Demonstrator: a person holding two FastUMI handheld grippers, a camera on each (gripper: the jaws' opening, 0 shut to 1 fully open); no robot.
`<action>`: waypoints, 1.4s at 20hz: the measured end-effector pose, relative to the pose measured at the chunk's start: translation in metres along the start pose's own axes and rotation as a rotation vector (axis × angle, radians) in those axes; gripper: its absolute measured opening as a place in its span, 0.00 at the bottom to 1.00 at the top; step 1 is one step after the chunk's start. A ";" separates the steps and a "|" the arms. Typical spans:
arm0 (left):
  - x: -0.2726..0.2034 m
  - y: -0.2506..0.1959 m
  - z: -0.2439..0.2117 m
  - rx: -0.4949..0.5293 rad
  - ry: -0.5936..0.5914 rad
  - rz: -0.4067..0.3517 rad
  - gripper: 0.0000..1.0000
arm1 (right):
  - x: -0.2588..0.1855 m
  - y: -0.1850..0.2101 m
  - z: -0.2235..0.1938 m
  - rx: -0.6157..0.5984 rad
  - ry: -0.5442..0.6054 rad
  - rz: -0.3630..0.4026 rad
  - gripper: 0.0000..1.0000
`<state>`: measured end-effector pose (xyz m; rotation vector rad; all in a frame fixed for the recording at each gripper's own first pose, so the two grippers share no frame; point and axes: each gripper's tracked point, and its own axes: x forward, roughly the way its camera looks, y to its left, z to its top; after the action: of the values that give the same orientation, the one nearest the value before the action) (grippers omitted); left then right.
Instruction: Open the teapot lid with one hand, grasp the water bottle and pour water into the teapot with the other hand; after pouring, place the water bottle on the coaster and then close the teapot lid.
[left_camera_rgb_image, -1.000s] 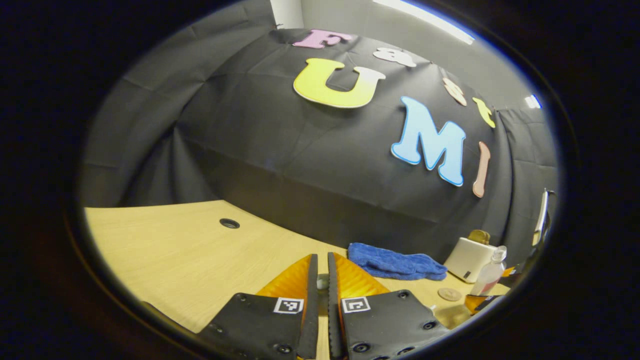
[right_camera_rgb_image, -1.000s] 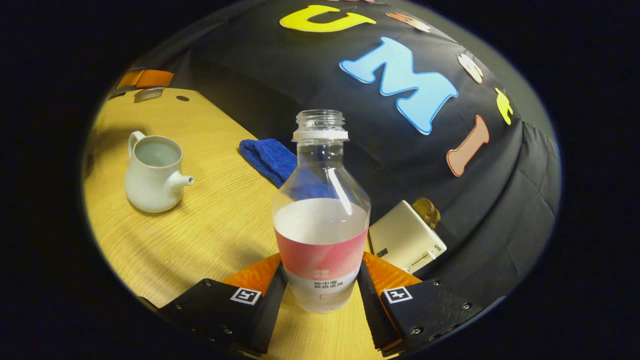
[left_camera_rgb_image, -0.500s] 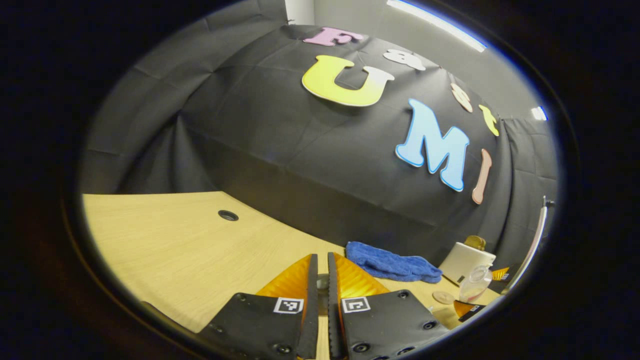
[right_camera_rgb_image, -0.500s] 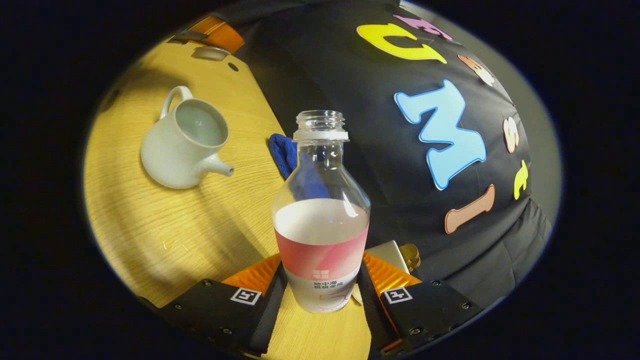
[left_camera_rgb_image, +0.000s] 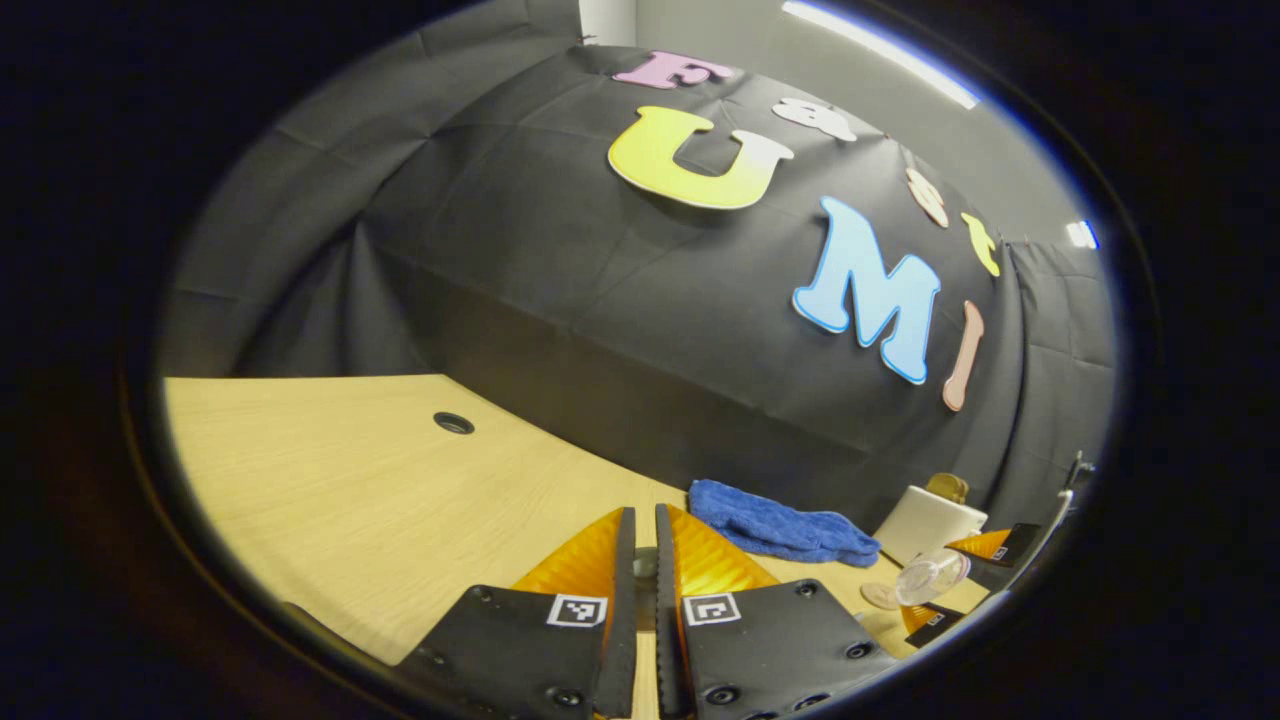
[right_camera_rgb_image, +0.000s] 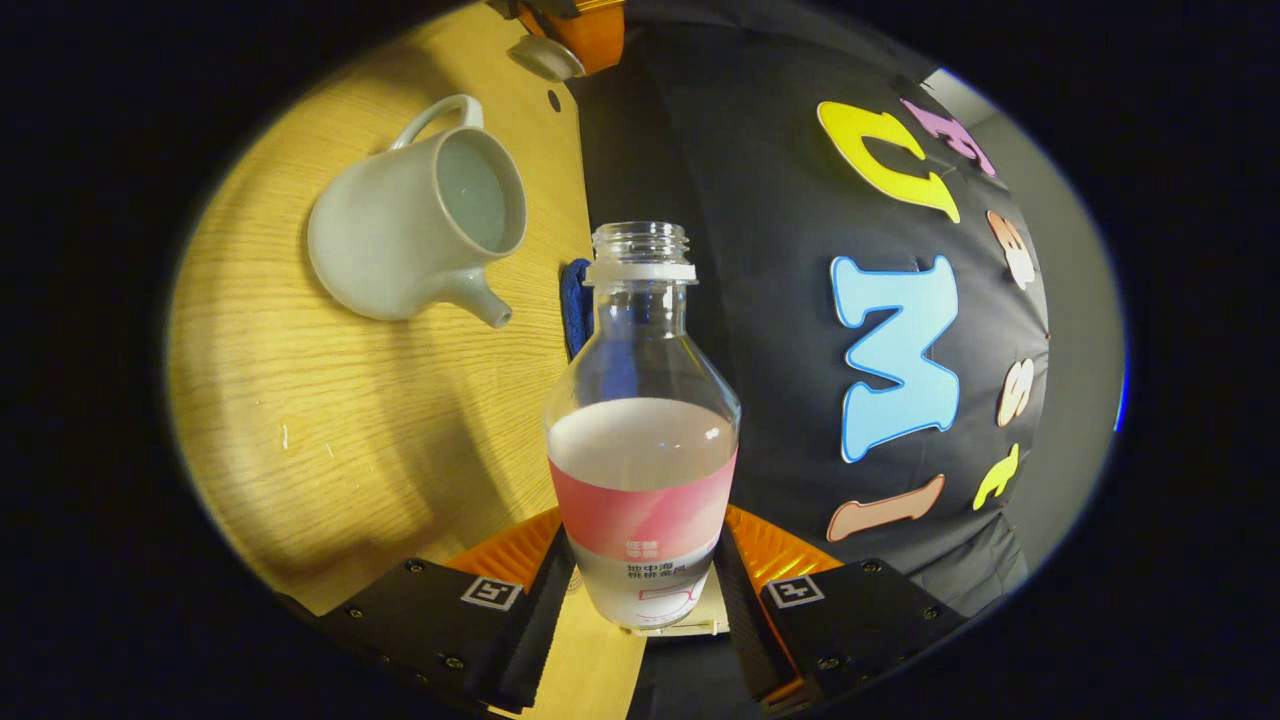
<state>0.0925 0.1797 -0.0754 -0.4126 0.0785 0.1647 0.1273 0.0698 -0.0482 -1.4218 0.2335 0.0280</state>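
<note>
My right gripper (right_camera_rgb_image: 645, 530) is shut on the clear, uncapped water bottle (right_camera_rgb_image: 640, 430), gripping it by its pink label. The view is rolled, so the bottle leans toward the white teapot (right_camera_rgb_image: 420, 220), which stands open on the wooden table (right_camera_rgb_image: 300, 420), up and left of the bottle's mouth, spout toward it. My left gripper (left_camera_rgb_image: 640, 525) is shut on a small grey piece. In the right gripper view it holds the teapot lid (right_camera_rgb_image: 545, 57) beyond the teapot. In the left gripper view the tilted bottle (left_camera_rgb_image: 932, 575) hangs over the round coaster (left_camera_rgb_image: 878, 596).
A blue cloth (left_camera_rgb_image: 780, 525) lies against the booth wall, with a white box (left_camera_rgb_image: 925, 520) to its right. The table has a small round hole (left_camera_rgb_image: 454, 423) at the far left. Light wood stretches bare to the left of my left gripper.
My right gripper has rolled steadily, tipping the bottle toward the teapot, which has drawn closer and higher in its view. The left gripper has barely moved with the lid.
</note>
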 end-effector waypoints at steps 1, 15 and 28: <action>-0.001 0.000 0.001 0.000 -0.001 0.001 0.17 | 0.002 -0.002 0.001 -0.021 -0.001 -0.012 0.74; 0.001 -0.003 -0.001 0.001 0.007 -0.019 0.17 | 0.007 -0.032 0.015 -0.292 -0.072 -0.118 0.73; 0.001 0.000 -0.001 -0.023 0.005 -0.025 0.17 | 0.007 -0.048 0.036 -0.516 -0.135 -0.203 0.74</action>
<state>0.0934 0.1796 -0.0763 -0.4372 0.0760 0.1404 0.1465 0.0967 0.0023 -1.9436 -0.0369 0.0177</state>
